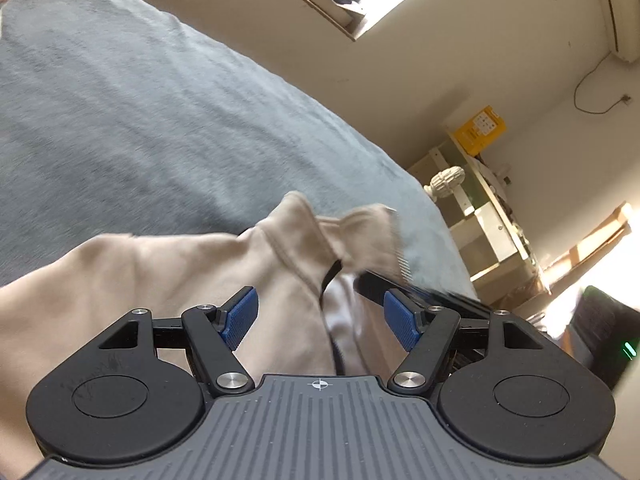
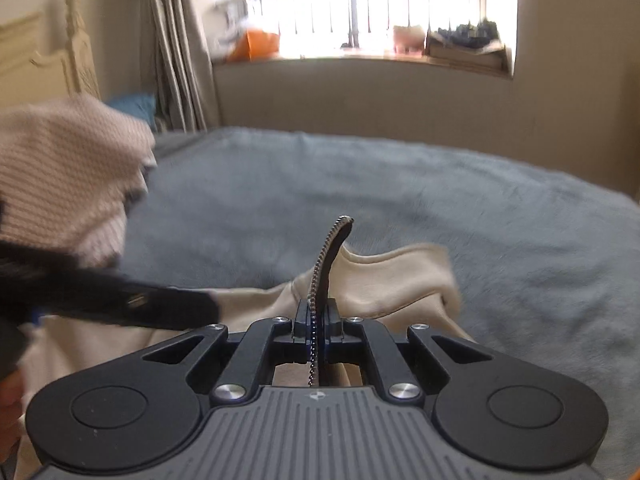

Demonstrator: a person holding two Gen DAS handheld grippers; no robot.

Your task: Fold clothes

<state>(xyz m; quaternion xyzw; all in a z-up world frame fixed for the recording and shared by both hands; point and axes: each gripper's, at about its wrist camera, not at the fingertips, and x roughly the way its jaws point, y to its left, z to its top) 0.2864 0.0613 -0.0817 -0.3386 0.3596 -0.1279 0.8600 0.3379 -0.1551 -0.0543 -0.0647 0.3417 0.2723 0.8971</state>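
A beige zip-up garment (image 1: 168, 272) lies bunched on a grey-blue blanket (image 1: 120, 120). My left gripper (image 1: 320, 316) is open, its blue pads (image 1: 240, 320) either side of the garment's zipper edge, cloth between them but not pinched. In the right wrist view my right gripper (image 2: 318, 320) is shut on the garment's zipper strip (image 2: 326, 256), which stands up and curls over above the jaws. The beige cloth (image 2: 392, 276) is lifted around it. The left gripper's dark body (image 2: 120, 300) shows blurred at the left.
A pink knit garment (image 2: 60, 168) lies at the blanket's left. A window sill (image 2: 360, 56) with clutter, a curtain (image 2: 176, 48) and a headboard (image 2: 44, 56) stand beyond the bed. Shelving with a yellow box (image 1: 480, 128) is at the bed's side.
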